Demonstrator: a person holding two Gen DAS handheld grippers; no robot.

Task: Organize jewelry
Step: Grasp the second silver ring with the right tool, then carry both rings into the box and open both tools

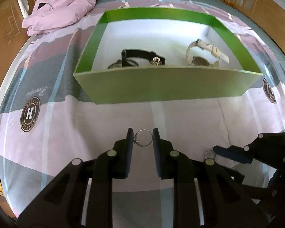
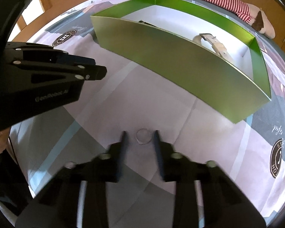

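A green box point(image 1: 161, 84) with a white inside stands on the bed. It holds a black-strap watch point(image 1: 140, 57) and a beige-strap watch point(image 1: 205, 52); the beige strap point(image 2: 216, 45) also shows in the right wrist view behind the box wall point(image 2: 180, 66). A thin silver ring point(image 1: 144, 137) lies on the sheet between the pads of my left gripper point(image 1: 142, 137), which is open around it. A second thin ring point(image 2: 143, 135) lies between the pads of my right gripper point(image 2: 140, 137), also open. The right gripper's side shows in the left wrist view point(image 1: 229, 153).
The bed has a pink, grey and blue patchwork sheet point(image 1: 85, 133) with round logo badges point(image 1: 30, 114). A crumpled pink quilt point(image 1: 62, 3) and a red-striped soft toy point(image 2: 228, 1) lie at the far end. Wooden furniture surrounds the bed.
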